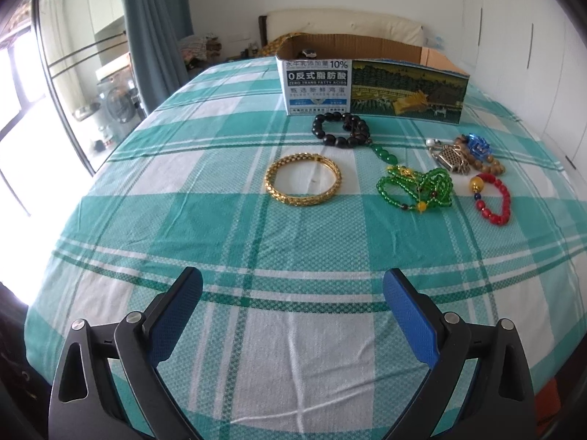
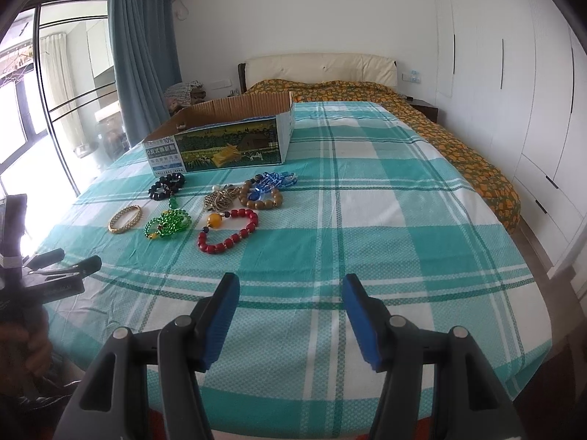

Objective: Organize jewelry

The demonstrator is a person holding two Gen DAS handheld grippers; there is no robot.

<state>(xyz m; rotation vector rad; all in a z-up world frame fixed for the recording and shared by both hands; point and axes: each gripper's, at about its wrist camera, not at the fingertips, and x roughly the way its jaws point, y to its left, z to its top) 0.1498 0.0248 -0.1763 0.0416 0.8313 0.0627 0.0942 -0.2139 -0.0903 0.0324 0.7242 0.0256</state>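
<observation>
Both the left gripper (image 1: 292,286) and right gripper (image 2: 291,289) hang spread and empty over the bedsheet (image 1: 293,330), while the gold bangle (image 1: 303,178), lying before the box (image 1: 370,88), looks stiff, light and slippery, best pinched across its rim.

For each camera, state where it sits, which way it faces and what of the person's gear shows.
Left wrist: on the left claw, facing the gold bangle and cardboard box; only its open fingers show.
Right wrist: on the right claw, open, facing the bed's headboard; the left claw shows too.
Shared: box, bangle, red bead bracelet.
</observation>
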